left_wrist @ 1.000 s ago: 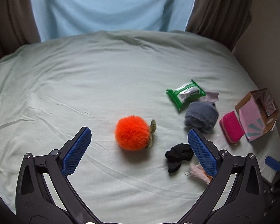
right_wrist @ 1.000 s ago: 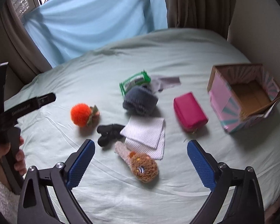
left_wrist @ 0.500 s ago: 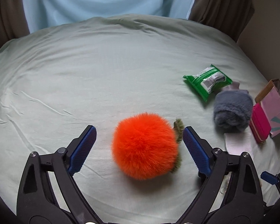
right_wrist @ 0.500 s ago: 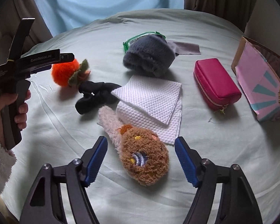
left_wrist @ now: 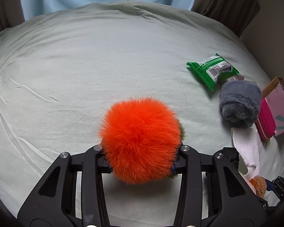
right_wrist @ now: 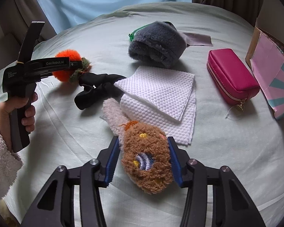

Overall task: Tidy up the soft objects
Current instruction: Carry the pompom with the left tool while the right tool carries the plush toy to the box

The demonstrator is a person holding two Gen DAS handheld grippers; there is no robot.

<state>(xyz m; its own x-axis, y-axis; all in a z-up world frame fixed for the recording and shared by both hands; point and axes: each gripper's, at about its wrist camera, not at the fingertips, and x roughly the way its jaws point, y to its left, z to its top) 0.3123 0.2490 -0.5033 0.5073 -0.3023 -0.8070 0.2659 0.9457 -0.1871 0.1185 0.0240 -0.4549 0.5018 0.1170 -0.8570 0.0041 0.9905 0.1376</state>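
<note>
My left gripper point(left_wrist: 141, 168) is shut on a fluffy orange pompom toy point(left_wrist: 140, 140) with a green leaf; the fur hides the pads. The toy point(right_wrist: 67, 68) and that gripper point(right_wrist: 76, 64) also show at the left of the right wrist view. My right gripper point(right_wrist: 142, 162) is shut on a brown plush toy point(right_wrist: 147, 158) with a cream tail, lying on the pale green bedsheet point(right_wrist: 227, 160). The brown plush also shows at the lower right of the left wrist view point(left_wrist: 258, 185).
On the sheet lie a black sock bundle point(right_wrist: 96, 90), folded white cloths point(right_wrist: 161, 96), a rolled grey fuzzy item point(right_wrist: 157, 45), a green wipes pack point(left_wrist: 212, 71), a magenta zip pouch point(right_wrist: 232, 75) and a pink open box point(right_wrist: 274, 71) at the right edge. Curtains hang behind.
Both grippers moved forward and down and closed: the left around the orange pompom, the right around the brown plush. Both were open a second ago.
</note>
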